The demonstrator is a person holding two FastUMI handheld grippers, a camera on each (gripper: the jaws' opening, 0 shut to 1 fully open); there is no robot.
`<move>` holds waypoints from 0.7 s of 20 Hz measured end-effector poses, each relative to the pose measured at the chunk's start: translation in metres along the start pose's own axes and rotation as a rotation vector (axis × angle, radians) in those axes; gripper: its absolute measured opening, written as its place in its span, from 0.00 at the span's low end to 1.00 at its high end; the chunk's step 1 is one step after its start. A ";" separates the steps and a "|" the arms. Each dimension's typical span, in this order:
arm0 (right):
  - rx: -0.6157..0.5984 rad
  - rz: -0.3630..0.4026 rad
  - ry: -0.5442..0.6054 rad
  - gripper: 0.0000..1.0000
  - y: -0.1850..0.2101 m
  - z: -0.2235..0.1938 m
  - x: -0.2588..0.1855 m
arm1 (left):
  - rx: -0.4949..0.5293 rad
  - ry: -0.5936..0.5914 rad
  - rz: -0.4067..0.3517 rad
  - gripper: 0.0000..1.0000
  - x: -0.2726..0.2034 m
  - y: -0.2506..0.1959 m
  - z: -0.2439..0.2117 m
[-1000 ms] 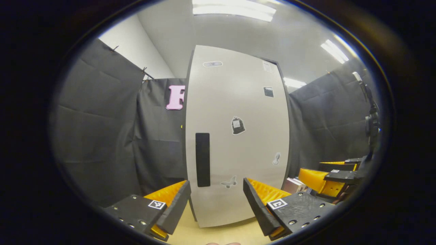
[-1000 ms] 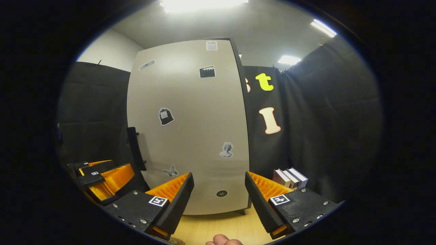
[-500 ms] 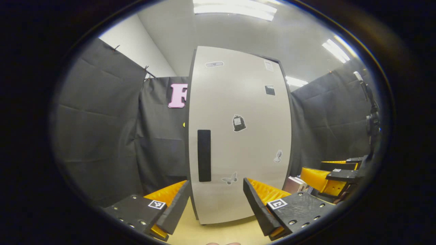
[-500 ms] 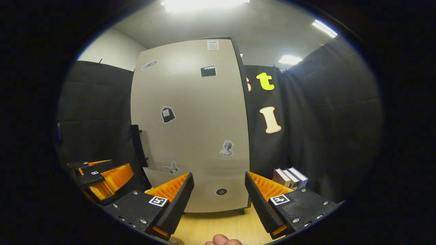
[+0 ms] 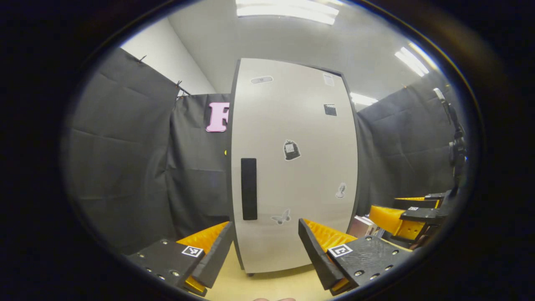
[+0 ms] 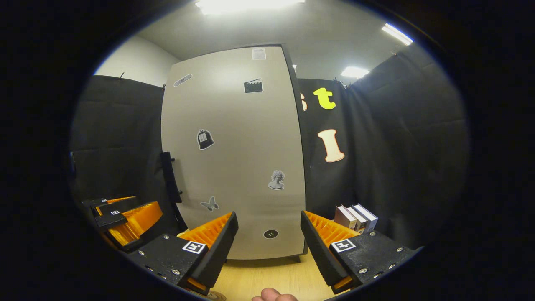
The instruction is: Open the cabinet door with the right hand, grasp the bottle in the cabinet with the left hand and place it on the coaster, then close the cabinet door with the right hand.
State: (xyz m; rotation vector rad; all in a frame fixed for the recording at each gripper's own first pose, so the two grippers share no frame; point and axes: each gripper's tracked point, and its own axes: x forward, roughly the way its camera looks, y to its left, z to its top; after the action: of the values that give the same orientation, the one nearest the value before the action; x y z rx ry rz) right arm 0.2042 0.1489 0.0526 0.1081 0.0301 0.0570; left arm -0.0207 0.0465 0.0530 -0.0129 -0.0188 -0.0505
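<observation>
The cabinet door (image 6: 234, 150) is shut, so the bottle lies hidden behind it, and the black handle (image 6: 169, 177) runs upright along the door's left edge. Both the right gripper (image 6: 269, 246) and the left gripper (image 5: 264, 251) stand with fingers apart and empty, well short of the door. The right gripper points at the door's lower middle, so it could close on flat panel, or slip off the slim handle, unless it shifts left
</observation>
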 end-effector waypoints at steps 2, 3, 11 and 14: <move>0.000 0.001 0.002 0.92 0.000 -0.001 0.000 | -0.002 0.003 0.002 0.95 0.000 0.001 -0.001; 0.000 0.001 0.002 0.92 0.000 -0.001 -0.001 | -0.004 0.005 0.002 0.95 0.000 0.001 -0.001; 0.001 -0.004 0.006 0.92 -0.001 -0.001 0.003 | -0.005 0.015 0.003 0.95 0.002 0.002 -0.005; 0.000 -0.004 0.005 0.92 -0.001 -0.001 0.003 | -0.004 0.019 0.003 0.94 0.004 0.002 -0.007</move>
State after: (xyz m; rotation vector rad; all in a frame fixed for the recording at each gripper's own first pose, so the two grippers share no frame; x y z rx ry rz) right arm 0.2075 0.1483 0.0512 0.1081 0.0349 0.0532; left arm -0.0168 0.0486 0.0464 -0.0166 0.0001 -0.0481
